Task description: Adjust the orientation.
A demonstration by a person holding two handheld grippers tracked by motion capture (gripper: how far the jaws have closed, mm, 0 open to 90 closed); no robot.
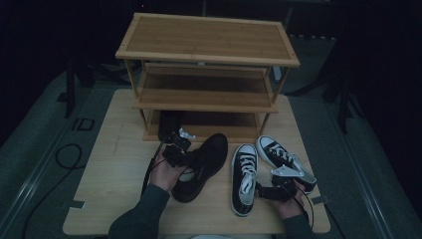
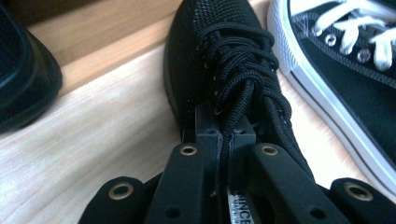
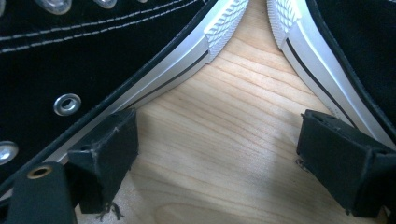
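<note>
- High view is showing a person's left gripper (image 1: 175, 148) sitting at the collar of a black mesh sneaker (image 1: 204, 164), which is lying toe-up-right on the wooden table (image 1: 114, 199) just in front of a three-tier shoe rack (image 1: 206, 55).
- In the left gripper view the jaws are pinching together on the sneaker's black laces (image 2: 243, 79), with only the lace strand between them.
- The right gripper (image 1: 271, 191) is resting low between the two black-and-white canvas sneakers (image 1: 245, 177), its jaws standing spread; in the right gripper view the pads are flanking bare wood, the left pad (image 3: 109, 149) touching or nearly touching one white sole edge (image 3: 177, 70), holding nothing.
- Judging progress: the work appears to be putting shoes on the rack. One dark shoe (image 1: 169, 124) is already sitting on the bottom shelf; the mesh sneaker is gripped but not lifted, and the canvas pair is waiting.
- Room for moving: the top and middle shelves are looking bare, and the bottom shelf is offering open space right of the dark shoe.
- Edges to mind: the low shelf's front lip and the middle shelf overhead are leaving a shallow slot, and the canvas sneaker is lying close beside the mesh one's toe.
</note>
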